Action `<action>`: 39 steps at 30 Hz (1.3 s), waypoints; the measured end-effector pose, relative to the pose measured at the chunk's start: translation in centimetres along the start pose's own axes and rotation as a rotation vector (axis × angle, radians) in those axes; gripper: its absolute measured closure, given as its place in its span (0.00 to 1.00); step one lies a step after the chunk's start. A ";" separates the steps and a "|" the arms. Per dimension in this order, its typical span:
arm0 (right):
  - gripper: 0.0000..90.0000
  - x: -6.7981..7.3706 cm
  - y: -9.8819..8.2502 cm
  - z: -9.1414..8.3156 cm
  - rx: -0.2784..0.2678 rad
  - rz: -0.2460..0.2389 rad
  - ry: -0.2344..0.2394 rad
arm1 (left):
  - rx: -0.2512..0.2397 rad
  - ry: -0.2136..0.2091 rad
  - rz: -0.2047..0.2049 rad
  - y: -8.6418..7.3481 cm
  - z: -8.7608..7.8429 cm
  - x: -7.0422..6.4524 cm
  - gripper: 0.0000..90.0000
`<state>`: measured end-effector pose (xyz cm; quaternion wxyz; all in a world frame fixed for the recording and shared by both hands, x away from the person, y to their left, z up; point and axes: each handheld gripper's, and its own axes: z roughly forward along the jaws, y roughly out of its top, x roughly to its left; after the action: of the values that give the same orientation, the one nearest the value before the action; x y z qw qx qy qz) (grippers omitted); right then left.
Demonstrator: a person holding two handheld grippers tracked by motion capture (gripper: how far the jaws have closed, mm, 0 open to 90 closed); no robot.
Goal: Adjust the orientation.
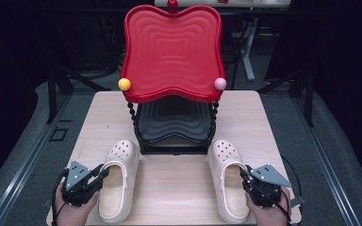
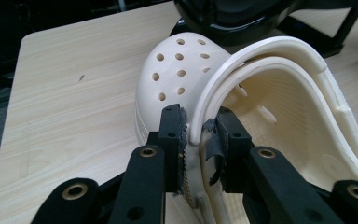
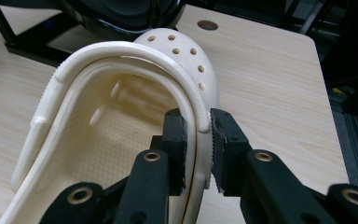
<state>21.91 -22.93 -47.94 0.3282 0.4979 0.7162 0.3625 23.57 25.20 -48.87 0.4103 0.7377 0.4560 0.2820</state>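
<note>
Tools (image 1: 104,172) (image 1: 242,172) grip both clogs (image 1: 118,181) (image 1: 230,183); rack trays (image 1: 172,52) apparently bare.

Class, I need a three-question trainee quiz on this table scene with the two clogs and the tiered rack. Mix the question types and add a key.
1. True or false: the left gripper is shut on the outer side wall of the left clog.
2. Which tray sits on top of the rack?
A. red tray
B. black tray
C. a wooden tray
3. Fill in: the right gripper grips the right clog by its outer side ____.

Key
1. True: the wall and strap sit pinched between the jaws.
2. A
3. wall
</note>
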 end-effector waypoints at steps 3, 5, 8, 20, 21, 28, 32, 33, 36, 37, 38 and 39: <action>0.85 0.1 0.1 -0.9 -0.024 0.003 0.010 | -0.012 -0.005 0.011 0.3 -0.5 -0.4 0.83; 0.85 0.2 0.2 -1.4 -0.040 0.004 0.014 | -0.016 -0.011 0.013 0.4 -0.6 -0.5 0.83; 0.85 0.3 0.3 -1.7 -0.050 0.007 0.024 | -0.021 -0.023 0.009 0.5 -0.6 -0.7 0.83; 0.85 1.3 1.2 -1.8 -0.077 -0.007 0.063 | -0.026 -0.052 0.034 1.4 -0.9 -1.9 0.83; 0.85 1.4 1.3 -1.8 -0.082 -0.011 0.063 | -0.031 -0.056 0.036 1.4 -1.0 -2.0 0.83; 0.85 1.9 2.0 -2.2 -0.090 -0.029 0.075 | -0.055 -0.073 0.051 2.2 -1.5 -2.6 0.83; 0.85 2.2 2.6 -2.2 -0.101 -0.045 0.082 | -0.064 -0.085 0.064 2.9 -1.5 -3.0 0.83; 0.85 2.3 2.7 -2.2 -0.104 -0.046 0.083 | -0.066 -0.089 0.067 3.1 -1.4 -3.1 0.83; 0.85 2.5 3.4 -2.0 -0.111 -0.051 0.087 | -0.075 -0.101 0.077 3.8 -1.1 -3.5 0.83; 0.85 2.6 3.6 -1.9 -0.116 -0.049 0.087 | -0.079 -0.105 0.079 4.0 -1.0 -3.6 0.83; 0.85 2.7 3.8 -1.9 -0.116 -0.051 0.088 | -0.081 -0.109 0.084 4.2 -0.9 -3.8 0.83; 0.85 2.8 4.0 -1.8 -0.120 -0.051 0.087 | -0.084 -0.112 0.085 4.4 -0.7 -3.9 0.83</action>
<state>21.57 -19.67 -43.90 0.3351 0.4427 0.7194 0.4174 23.31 20.81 -44.86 0.4532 0.7532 0.3884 0.2763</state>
